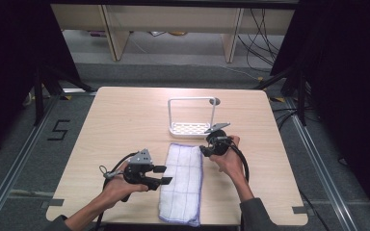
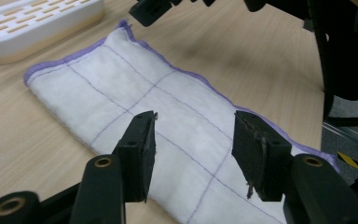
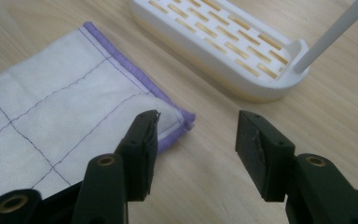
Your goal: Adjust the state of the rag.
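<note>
A folded white cloth [image 1: 182, 183] lies lengthwise on the table [image 1: 115, 125], just in front of the white rack [image 1: 191, 126]. The left gripper [image 1: 162, 175] hovers at the cloth's left edge, jaws wide apart. The right gripper [image 1: 205, 150] hangs at the cloth's far right corner, jaws also wide, holding nothing.

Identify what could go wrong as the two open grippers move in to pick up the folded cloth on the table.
1. The right gripper straddles only the corner of the folded cloth, so a thin bite could slip out.
2. The white rack sits just beyond that corner; a forward push might bump it.
3. The left gripper hangs over the cloth's middle; closing there may catch only the top layer, letting the fold open.
</note>
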Demonstrator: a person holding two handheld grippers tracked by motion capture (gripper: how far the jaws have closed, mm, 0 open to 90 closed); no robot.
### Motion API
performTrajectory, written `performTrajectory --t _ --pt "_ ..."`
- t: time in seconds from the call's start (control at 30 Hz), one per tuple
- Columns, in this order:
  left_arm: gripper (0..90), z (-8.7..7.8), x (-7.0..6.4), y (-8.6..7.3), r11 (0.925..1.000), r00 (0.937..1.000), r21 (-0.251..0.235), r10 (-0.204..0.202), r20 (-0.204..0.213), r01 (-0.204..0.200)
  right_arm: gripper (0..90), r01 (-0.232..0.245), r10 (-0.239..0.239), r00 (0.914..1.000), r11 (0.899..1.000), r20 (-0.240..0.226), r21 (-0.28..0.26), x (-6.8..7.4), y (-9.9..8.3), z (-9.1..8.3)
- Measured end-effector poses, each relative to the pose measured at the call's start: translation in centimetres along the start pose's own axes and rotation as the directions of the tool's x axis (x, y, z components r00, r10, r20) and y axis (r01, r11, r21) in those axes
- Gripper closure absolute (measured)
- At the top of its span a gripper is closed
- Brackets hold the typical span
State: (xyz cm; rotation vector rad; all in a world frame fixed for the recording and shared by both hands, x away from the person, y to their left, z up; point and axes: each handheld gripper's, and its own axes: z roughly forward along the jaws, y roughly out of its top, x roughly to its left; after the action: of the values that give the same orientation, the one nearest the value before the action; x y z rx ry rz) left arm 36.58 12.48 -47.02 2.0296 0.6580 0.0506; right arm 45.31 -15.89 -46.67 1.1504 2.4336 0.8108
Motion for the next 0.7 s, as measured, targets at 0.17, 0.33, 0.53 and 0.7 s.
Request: performTrajectory --t 0.17,0.33,0.53,0.7 --pt "48.0 0.7 1.7 0.6 1.0 0.9977 0.003 -0.009 -0.067 0.009 49.3 -0.019 0.019 0.9998 1.0 0.005 -0.003 -0.1 0.1 0.1" --pt "47.4 2.0 4.1 1.4 0.9991 0.9914 0.019 -0.035 -0.126 0.037 47.9 -0.018 0.018 0.9998 1.0 0.002 0.018 -0.1 0.1 0.7" --pt "46.9 3.9 6.3 2.5 0.9978 0.9815 0.04 -0.045 -0.186 0.053 44.2 -0.063 0.063 0.998 0.998 0.004 0.005 -0.3 0.2 1.0" --pt "45.7 5.0 7.2 3.1 0.9968 0.9756 0.073 -0.015 -0.219 0.032 43.8 -0.066 0.066 0.9978 0.998 0.008 -0.006 -1.0 0.2 1.4"
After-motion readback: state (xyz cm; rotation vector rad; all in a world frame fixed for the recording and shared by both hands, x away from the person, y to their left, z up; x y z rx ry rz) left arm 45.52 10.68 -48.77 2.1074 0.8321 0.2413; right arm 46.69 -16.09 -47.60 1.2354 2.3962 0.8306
